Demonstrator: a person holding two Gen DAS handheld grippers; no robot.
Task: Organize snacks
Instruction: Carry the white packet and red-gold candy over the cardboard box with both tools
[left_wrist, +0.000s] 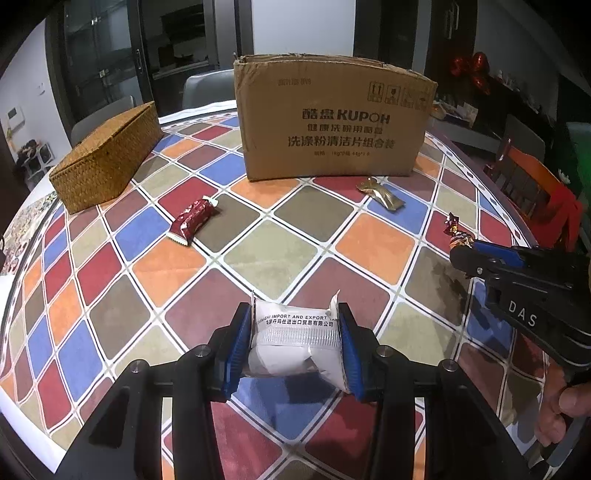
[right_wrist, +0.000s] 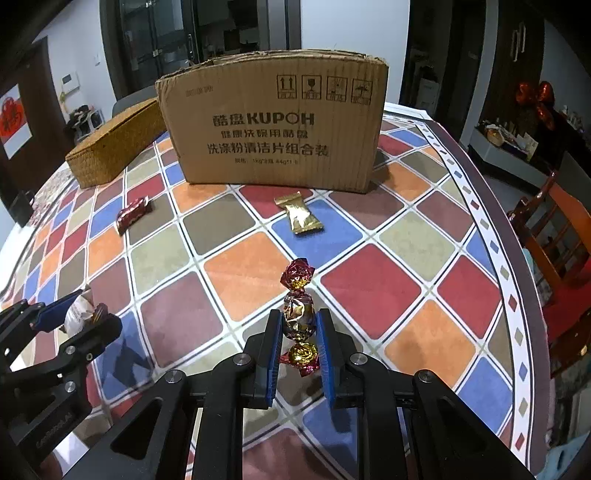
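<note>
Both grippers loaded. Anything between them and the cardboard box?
Nothing blocks the way. The red snack and gold packet lie flat on the table short of the cardboard box, left and right, both low enough to pass over.

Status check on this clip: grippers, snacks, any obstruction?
Left gripper shut on white packet. Right gripper shut on foil candy. Red snack, gold snack on table. Cardboard box path unobstructed.

Table covered by a cloth of red, blue, orange and tan diamonds. Cardboard box stands upright at the far middle. Wicker box lies to its left. Red snack lies on the cloth in front of the wicker box; gold snack lies just in front of the cardboard box.
</note>
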